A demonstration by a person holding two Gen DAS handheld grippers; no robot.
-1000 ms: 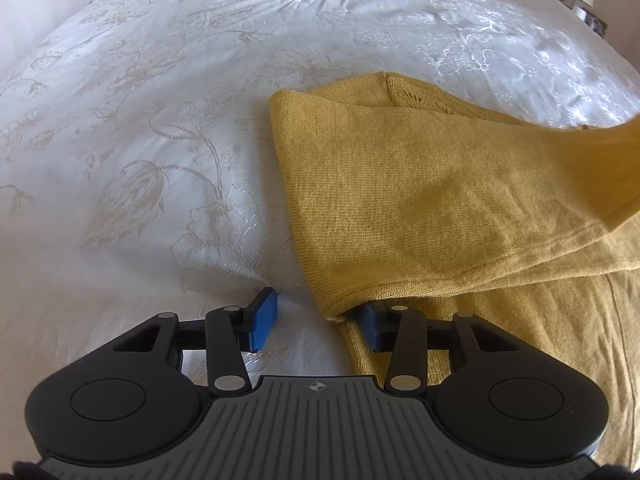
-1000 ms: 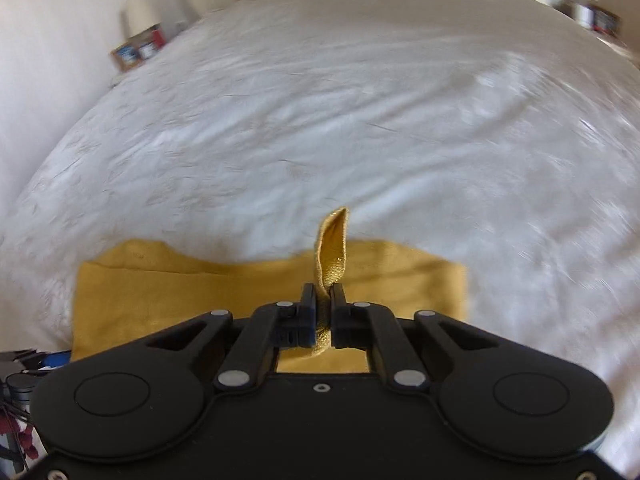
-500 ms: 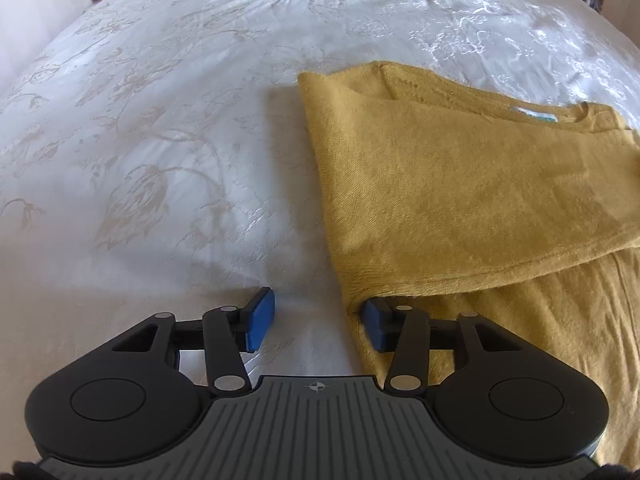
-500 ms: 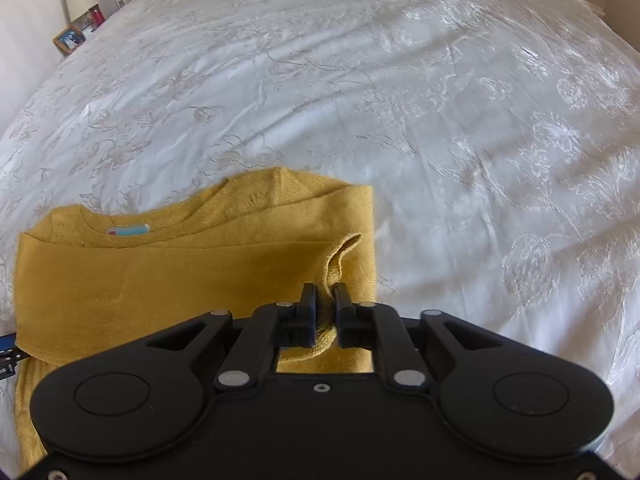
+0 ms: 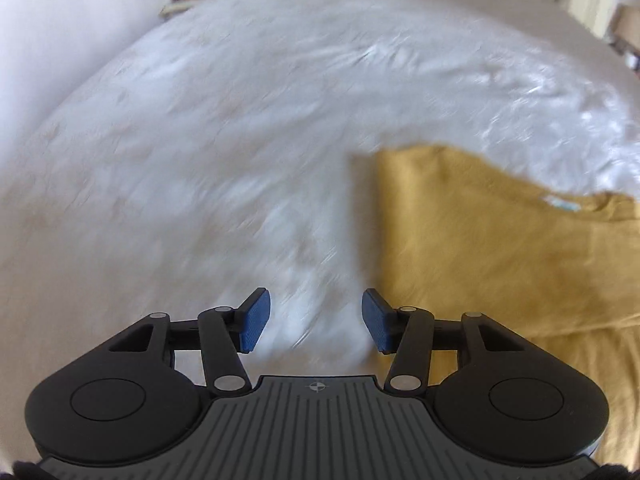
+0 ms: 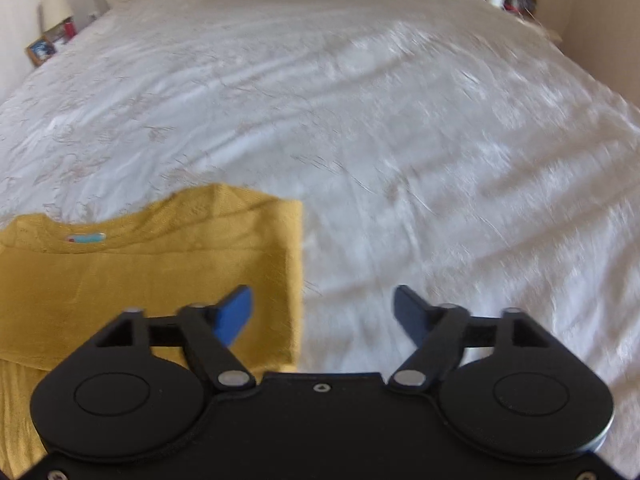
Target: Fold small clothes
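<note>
Both grippers released, empty above bedspread; risk: snagging folded top, undoing fold.

Mustard-yellow top — knitted cloth, matt, fine ribbed grain, soft folds; small glossy light-blue label at the neckline.
Bedspread — white woven cloth with a faint sheen, tone-on-tone floral pattern, light creases.
Left gripper — matt black plastic body and linkages, ridged grey plate, bright metal pivot pins; blue pads finely textured, rubbery-looking.
Right gripper — same matt black plastic, smooth round housings, metal pins; its blue pads blurred, finish unclear.
</note>
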